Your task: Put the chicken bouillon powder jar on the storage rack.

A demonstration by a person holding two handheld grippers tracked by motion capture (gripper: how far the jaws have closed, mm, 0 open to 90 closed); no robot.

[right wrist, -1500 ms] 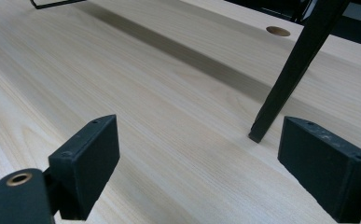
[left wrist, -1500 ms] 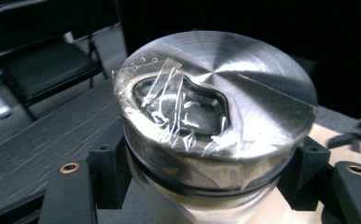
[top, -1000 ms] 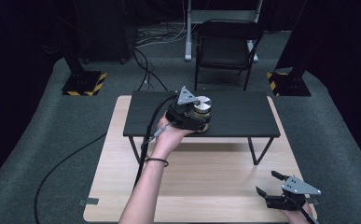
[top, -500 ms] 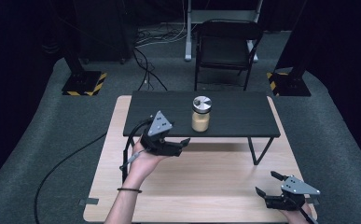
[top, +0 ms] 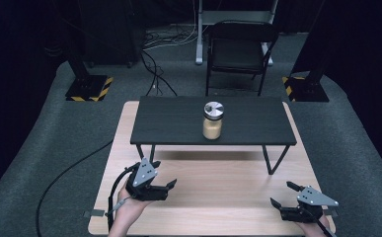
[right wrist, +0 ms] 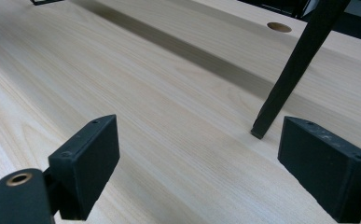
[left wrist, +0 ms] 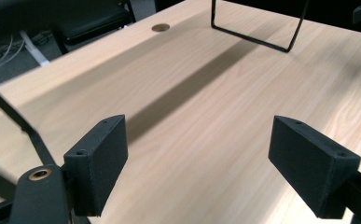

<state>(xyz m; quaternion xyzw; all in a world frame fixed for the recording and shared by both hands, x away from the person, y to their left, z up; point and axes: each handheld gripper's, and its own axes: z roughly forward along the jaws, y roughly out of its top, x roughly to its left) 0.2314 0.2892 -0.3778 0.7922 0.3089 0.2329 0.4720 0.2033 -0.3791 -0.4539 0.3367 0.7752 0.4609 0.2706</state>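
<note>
The jar (top: 212, 121) stands upright mid-shelf (top: 169, 123), well beyond both grippers at the table's (top: 218, 197) near edge, the left gripper (top: 165, 189) somewhat nearer than the right gripper (top: 283, 194), each with jaws apart and empty.

Left hand-held gripper (top: 165, 186) and right hand-held gripper (top: 281, 194) both gape, empty.
</note>
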